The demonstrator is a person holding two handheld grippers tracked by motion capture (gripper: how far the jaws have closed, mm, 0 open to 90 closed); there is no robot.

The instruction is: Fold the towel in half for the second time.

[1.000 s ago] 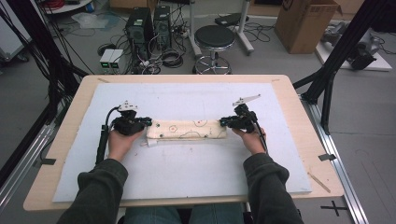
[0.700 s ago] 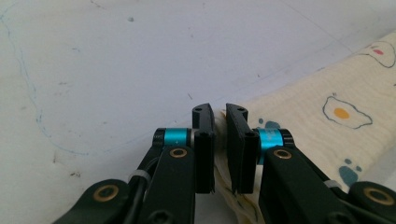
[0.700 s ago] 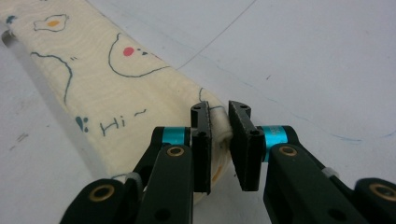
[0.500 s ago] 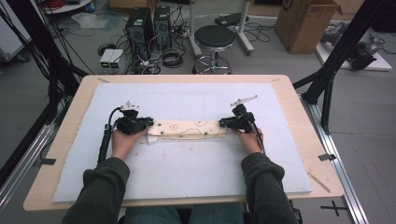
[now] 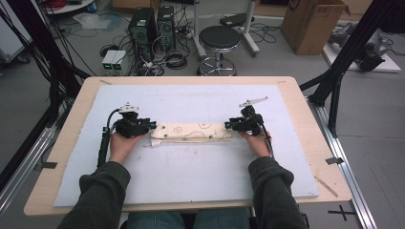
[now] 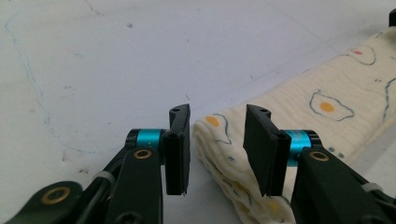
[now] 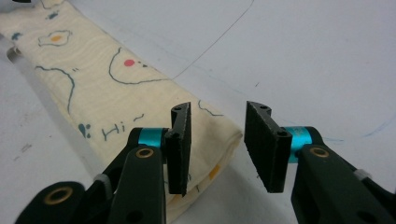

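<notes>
**High view: folded cloth lies freed between two spread grippers**

High view shows the cloth [image 5: 193, 133] folded into a long narrow strip, lying across the middle of the white mat [image 5: 191, 181], with the left gripper [image 5: 149, 126] at one end and the right gripper [image 5: 229, 125] at the other. Both have just been opening; in the gripper views the jaws stand apart with the cloth's end [image 6: 219, 140] between or just under them, the pads not pressing on it.

The cloth [image 7: 116, 88] looks like soft, light, layered cotton gauze printed with fried eggs. It should be limp and likely to sag or unfold if lifted by one layer only. It is not fragile and not slippery. The safest hold is probably at the short ends, pinching through all the layers at once, both ends together so the strip stays flat.

Nothing else lies on the mat; its bare surface around the strip leaves room to work. The table [image 5: 305, 124] edge is well apart from the cloth. The stool [image 5: 219, 38], computers [image 5: 152, 28] and cardboard box [image 5: 313, 24] stand on the floor beyond and do not interfere.
</notes>
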